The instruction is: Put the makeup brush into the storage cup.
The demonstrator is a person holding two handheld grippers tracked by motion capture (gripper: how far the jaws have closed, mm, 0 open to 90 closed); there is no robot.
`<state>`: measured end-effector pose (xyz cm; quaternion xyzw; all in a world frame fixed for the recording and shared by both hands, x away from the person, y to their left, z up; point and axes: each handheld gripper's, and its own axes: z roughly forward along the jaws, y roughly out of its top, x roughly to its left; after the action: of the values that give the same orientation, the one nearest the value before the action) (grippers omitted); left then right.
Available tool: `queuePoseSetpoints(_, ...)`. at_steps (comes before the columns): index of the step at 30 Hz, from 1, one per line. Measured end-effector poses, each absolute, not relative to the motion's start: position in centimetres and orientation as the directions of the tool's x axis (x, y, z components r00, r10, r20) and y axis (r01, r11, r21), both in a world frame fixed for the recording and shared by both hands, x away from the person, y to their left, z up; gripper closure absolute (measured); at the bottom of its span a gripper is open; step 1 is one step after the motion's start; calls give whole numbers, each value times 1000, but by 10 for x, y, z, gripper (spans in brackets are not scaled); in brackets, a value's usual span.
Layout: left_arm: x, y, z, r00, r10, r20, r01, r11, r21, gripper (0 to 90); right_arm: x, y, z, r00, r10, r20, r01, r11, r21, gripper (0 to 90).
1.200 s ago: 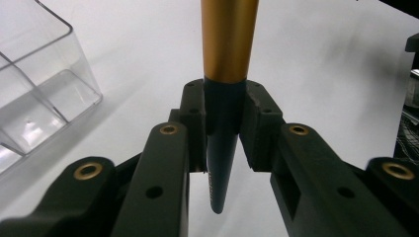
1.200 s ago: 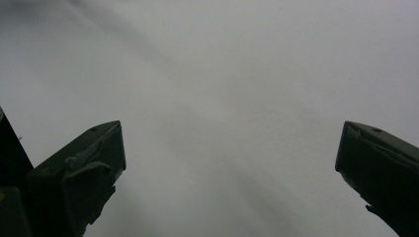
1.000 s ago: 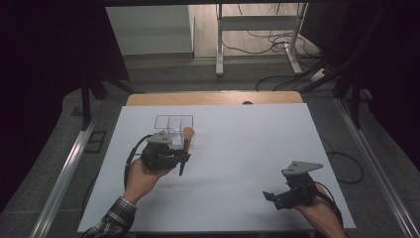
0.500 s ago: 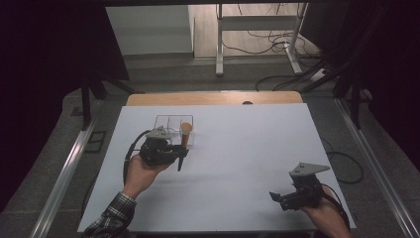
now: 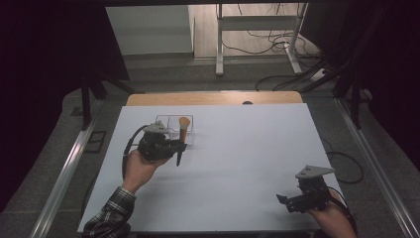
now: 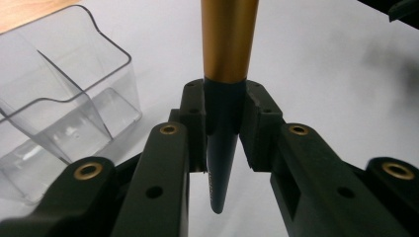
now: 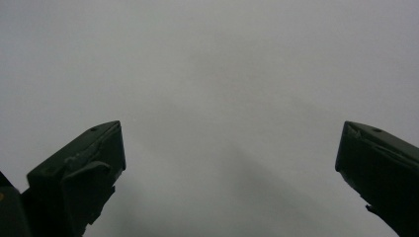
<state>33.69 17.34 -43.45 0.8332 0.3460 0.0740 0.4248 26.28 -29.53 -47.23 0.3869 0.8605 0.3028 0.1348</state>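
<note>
So the left hand-held gripper (image 5: 177, 147) is clamped tight on a makeup-brush-looking thing with a gold ferrule, a dark blue tapered handle and an orange-tan tip (image 5: 182, 134), holding it more or less upright just left of centre in the high view. Compared with a second ago, the brush sits a touch closer to the clear plastic divided organizer box (image 5: 171, 122), its tip now overlapping the box's right compartment. In the left gripper view the pads pinch the dark handle right below the gold part (image 6: 225, 103), pointed end hanging down free, and the box (image 6: 59, 94) sits at the upper left, close by but not touching.

The right hand-held gripper (image 5: 292, 201) is parked at the lower right of the white surface (image 5: 247, 153), jaws spread wide with nothing between them, and has barely budged.

Best guess: the brush is about to be dropped into one of the compartments. It likely needs lifting over the rim first, since the clear wall could catch the handle.
</note>
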Motion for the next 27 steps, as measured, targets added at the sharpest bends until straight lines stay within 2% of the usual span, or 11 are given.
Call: queuePoseSetpoints(27, 365, 184, -427, 691, 694, -200, 537, -309, 785, 743, 261, -304, -469, -642, 766, 18, 590, 479, 650, 0)
